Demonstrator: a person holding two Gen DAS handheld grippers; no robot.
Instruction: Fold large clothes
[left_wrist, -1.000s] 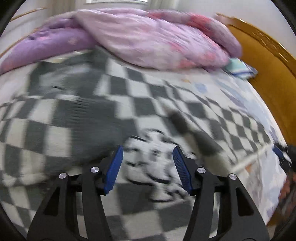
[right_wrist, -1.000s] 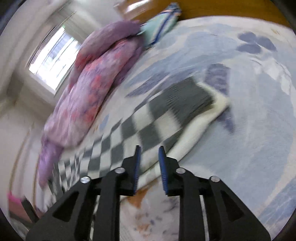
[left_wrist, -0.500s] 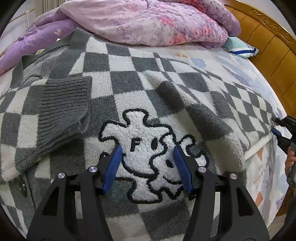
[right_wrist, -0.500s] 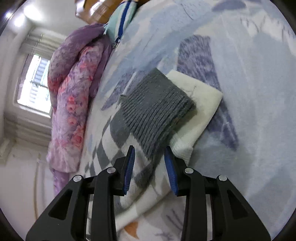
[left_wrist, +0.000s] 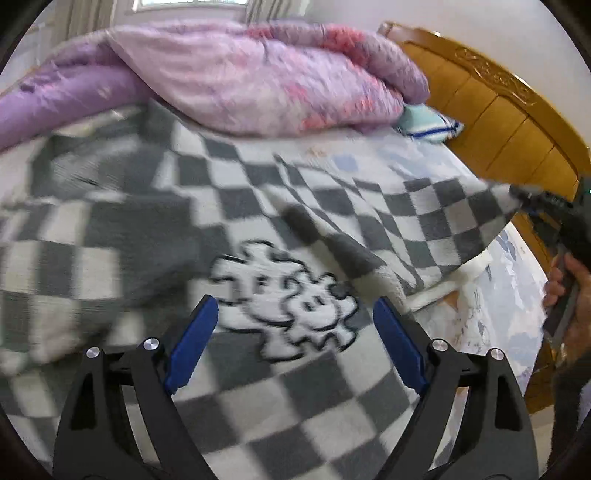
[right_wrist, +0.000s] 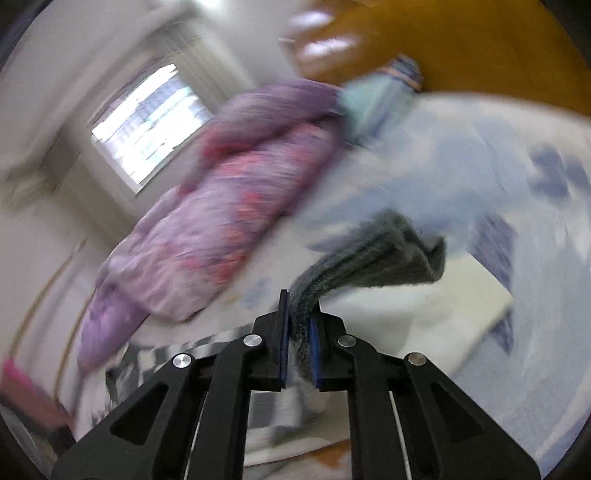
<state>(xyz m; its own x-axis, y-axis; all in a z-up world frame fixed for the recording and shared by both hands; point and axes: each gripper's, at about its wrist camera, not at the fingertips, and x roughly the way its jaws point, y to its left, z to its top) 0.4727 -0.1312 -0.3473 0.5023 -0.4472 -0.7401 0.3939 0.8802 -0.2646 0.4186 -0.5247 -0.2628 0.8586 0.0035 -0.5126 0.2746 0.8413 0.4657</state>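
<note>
Since half a second earlier, the right gripper (right_wrist: 297, 325) has just been closing and now pinches the ribbed grey cuff (right_wrist: 373, 264) of the grey-and-white checked knitted cardigan (left_wrist: 258, 206), with that sleeve raised off the pale blue patterned bedsheet (right_wrist: 480, 177); the left gripper (left_wrist: 295, 339) has just been opening and its blue jaws now stand wide and empty above the white fluffy patch (left_wrist: 291, 299). From the right jaws the sleeve runs back toward the cardigan body, which lies flat across the bed below the purple floral quilt (left_wrist: 258, 85), so the right hand is the nearer one to carry the sleeve inward over the body
</note>
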